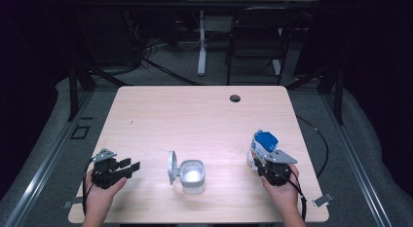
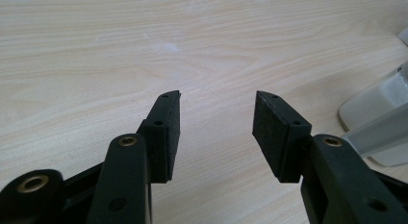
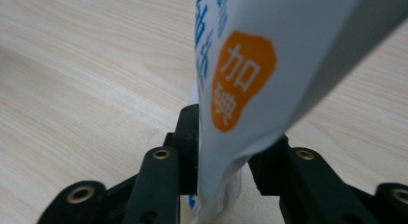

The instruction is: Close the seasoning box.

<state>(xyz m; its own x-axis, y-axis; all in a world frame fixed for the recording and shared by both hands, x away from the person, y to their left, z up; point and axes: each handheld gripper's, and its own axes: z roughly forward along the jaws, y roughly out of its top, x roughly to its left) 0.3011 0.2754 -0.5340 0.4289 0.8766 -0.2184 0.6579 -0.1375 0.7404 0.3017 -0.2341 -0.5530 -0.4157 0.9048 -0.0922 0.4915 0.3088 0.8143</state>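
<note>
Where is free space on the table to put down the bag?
The far half of the table is bare up to the cable hole. The strip between the open container and the bag in the right gripper is free too. The left gripper crowds the container's near left.

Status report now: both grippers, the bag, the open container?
Left gripper open, empty. Right gripper shut on white-blue bag. White container mid-table, lid open. Nothing between them.
</note>
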